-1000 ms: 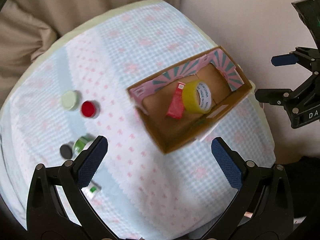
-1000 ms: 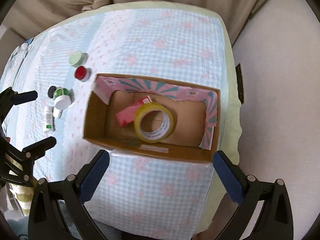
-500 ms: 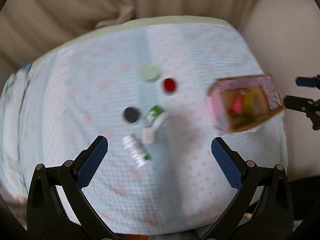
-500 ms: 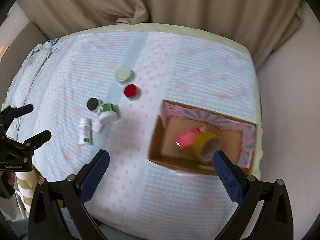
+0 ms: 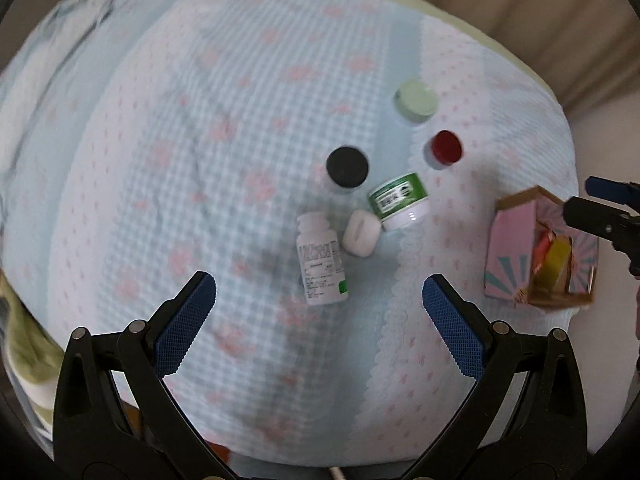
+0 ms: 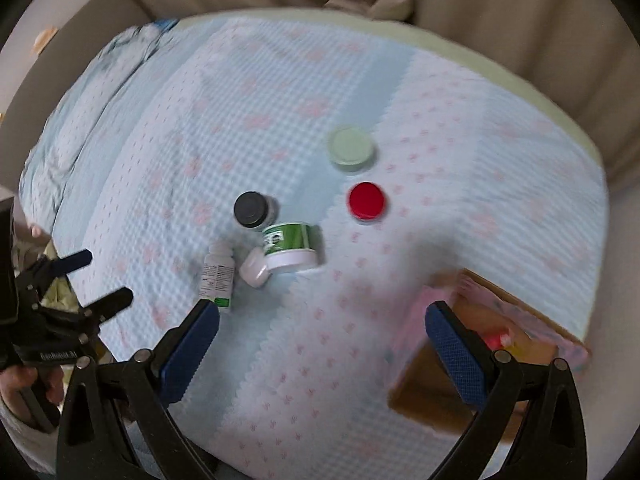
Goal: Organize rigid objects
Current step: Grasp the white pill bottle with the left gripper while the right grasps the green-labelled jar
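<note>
On the blue checked cloth lie a white bottle [image 5: 320, 260] on its side, a small white cap [image 5: 361, 233], a green-labelled jar [image 5: 398, 201] tipped over, a black-lidded jar [image 5: 346, 167], a red-lidded jar [image 5: 445, 148] and a pale green lid [image 5: 416, 101]. The cardboard box [image 5: 512, 256] at the right holds yellow tape [image 5: 558, 258] and a red item [image 5: 542, 246]. My left gripper [image 5: 320, 300] is open and empty, just short of the white bottle. My right gripper [image 6: 322, 320] is open and empty, near the box [image 6: 448, 384].
Beige curtains [image 6: 480, 8] hang behind the table. The cloth's far and right edges drop off to the floor [image 5: 600, 120]. A yellow-green cloth [image 5: 24, 340] lies at the left edge.
Both grippers have swung left, away from the box and toward the cluster of jars and the bottle. The left gripper has come lower and closer to the white bottle.
</note>
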`<action>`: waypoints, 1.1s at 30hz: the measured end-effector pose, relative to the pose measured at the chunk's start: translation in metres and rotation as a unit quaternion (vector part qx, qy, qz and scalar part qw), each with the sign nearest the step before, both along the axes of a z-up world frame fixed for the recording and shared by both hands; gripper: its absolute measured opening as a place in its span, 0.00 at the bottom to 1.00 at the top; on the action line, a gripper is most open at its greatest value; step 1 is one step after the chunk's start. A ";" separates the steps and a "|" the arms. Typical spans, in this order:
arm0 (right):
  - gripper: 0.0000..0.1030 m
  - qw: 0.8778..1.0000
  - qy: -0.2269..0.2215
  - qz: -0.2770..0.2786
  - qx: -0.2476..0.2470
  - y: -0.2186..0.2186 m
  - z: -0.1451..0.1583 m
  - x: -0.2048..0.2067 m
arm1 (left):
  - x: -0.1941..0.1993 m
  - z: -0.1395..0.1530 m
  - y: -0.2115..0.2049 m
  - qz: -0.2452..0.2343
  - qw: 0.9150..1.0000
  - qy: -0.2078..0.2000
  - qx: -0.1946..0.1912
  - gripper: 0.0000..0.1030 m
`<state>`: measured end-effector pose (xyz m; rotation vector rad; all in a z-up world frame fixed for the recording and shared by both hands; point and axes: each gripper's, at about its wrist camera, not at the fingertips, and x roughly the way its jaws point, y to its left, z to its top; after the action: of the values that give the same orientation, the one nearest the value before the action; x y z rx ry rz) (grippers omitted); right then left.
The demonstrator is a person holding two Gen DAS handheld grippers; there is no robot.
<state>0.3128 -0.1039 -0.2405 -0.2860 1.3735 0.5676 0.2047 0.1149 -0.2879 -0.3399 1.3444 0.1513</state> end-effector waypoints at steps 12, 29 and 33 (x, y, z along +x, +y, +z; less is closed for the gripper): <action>1.00 0.993 0.101 0.055 -0.026 0.070 -0.124 0.040 | 0.027 -0.121 0.003 0.040 0.993 0.084 -0.067 0.96; 0.92 0.976 0.195 0.083 -0.054 0.105 -0.223 0.055 | 0.043 -0.195 0.008 0.069 0.981 0.142 -0.114 0.78; 0.81 0.974 0.203 0.087 -0.055 0.107 -0.231 0.053 | 0.046 -0.201 -0.004 0.059 0.982 0.143 -0.104 0.76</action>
<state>0.3658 0.0032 -0.4713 -0.3973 1.7913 0.7232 0.2504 0.1112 -0.4891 -0.5910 1.6306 0.1631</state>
